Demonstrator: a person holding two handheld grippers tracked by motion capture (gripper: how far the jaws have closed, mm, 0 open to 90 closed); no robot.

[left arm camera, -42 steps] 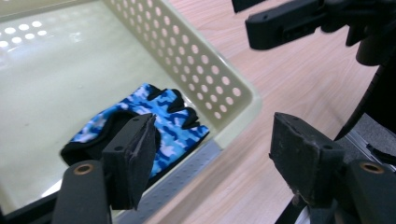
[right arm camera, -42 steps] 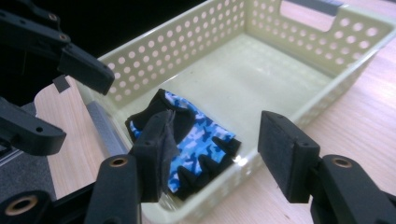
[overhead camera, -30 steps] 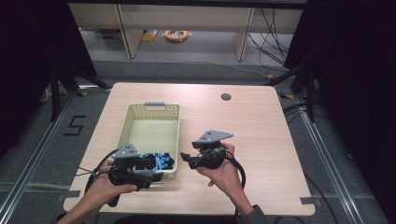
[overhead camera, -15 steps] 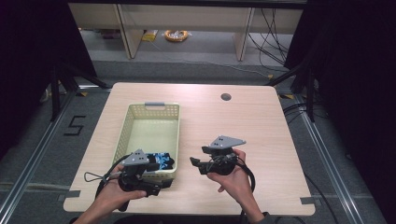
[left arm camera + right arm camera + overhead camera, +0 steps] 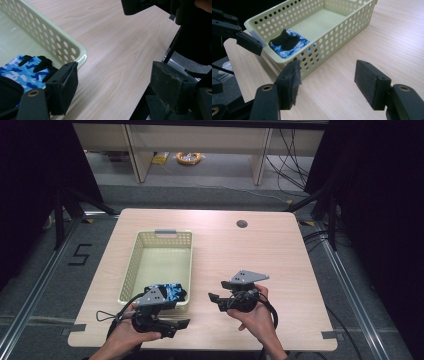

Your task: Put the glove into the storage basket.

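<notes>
A blue camouflage glove with black fingers [image 5: 172,292] [image 5: 289,45] [image 5: 22,72] lies in the near end of a pale green perforated basket [image 5: 131,265] [image 5: 337,32] [image 5: 62,42]. My left gripper [image 5: 181,317] [image 5: 117,87] is at the table's near edge, just in front of the basket's near right corner. It points right and is open over bare wood. My right gripper [image 5: 215,301] [image 5: 332,82] is to the right of the basket and points left at it. It is open with nothing between its pads. Neither gripper touches the glove.
The light wood table [image 5: 280,250] has a round cable hole [image 5: 242,224] at the back. Its near edge [image 5: 240,344] lies close under both hands. The basket's far end holds nothing. The right gripper's body hangs across the top of the left gripper view.
Both hands have drawn back toward the table's near edge and sunk a little. The left gripper has come away from the basket's near end. The glove stays in the basket.
</notes>
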